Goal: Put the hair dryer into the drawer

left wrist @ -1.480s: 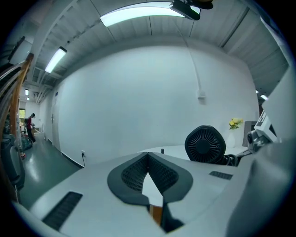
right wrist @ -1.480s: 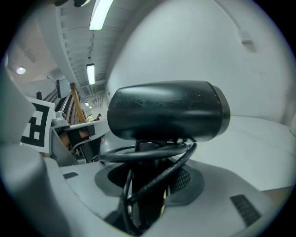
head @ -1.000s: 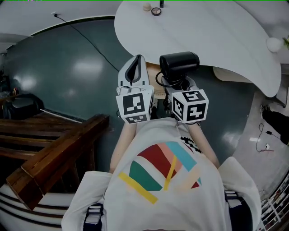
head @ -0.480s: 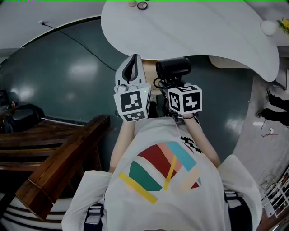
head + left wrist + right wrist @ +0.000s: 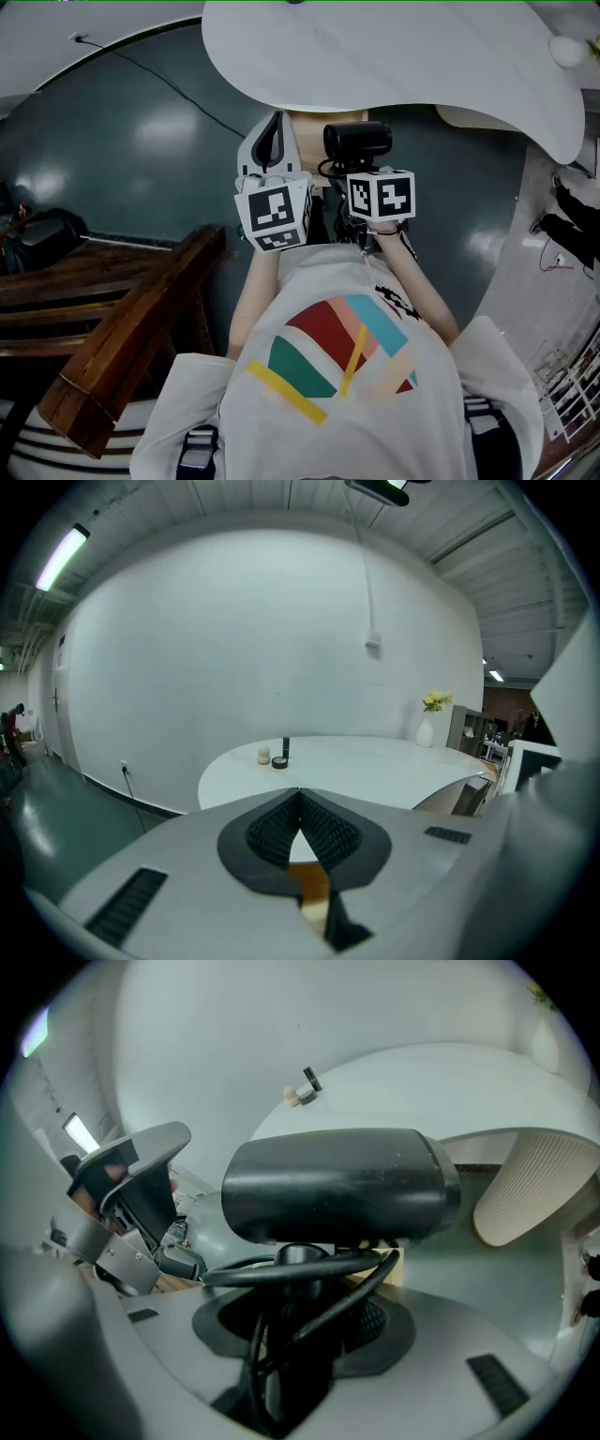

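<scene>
Ahead of the person's chest both grippers reach toward the white table: the left gripper has its jaws pressed together and empty, and beside it the right gripper clamps the handle of the black hair dryer, whose barrel lies crosswise above the jaws. Only the left gripper view shows the tabletop's vase holding yellow flowers. Whether the tan wooden piece under the table's edge is the drawer cannot be told.
</scene>
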Action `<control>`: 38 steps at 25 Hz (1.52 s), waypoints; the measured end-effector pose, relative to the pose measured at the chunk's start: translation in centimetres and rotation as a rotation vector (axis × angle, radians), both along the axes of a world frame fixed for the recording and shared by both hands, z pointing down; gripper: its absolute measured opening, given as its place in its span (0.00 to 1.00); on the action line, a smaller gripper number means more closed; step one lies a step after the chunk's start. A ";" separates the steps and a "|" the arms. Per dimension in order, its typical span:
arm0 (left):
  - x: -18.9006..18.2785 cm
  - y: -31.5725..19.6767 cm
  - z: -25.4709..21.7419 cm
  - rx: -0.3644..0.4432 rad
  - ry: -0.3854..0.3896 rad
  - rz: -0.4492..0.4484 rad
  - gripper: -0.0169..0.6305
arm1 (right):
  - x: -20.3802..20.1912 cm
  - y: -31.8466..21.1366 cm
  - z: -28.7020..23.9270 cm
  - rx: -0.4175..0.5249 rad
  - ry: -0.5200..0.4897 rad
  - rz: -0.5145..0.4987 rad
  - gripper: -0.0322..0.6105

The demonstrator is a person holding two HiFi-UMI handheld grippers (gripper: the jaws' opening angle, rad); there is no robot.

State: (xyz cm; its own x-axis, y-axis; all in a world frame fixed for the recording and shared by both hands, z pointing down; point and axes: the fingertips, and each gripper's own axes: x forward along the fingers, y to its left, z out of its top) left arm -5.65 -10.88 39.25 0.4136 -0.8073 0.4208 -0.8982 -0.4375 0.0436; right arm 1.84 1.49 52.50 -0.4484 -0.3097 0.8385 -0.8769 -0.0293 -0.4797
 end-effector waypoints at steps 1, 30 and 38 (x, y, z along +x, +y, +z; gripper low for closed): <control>-0.3 0.0 0.3 -0.007 -0.001 -0.004 0.05 | -0.1 0.1 0.4 -0.013 -0.001 -0.001 0.36; -2.4 -0.4 4.3 -0.107 -0.018 -0.029 0.05 | -2.9 -3.9 7.9 -0.190 0.015 -0.036 0.36; -2.9 -0.5 5.9 -0.133 -0.032 -0.041 0.05 | -2.0 -5.7 9.7 -0.151 0.078 -0.055 0.36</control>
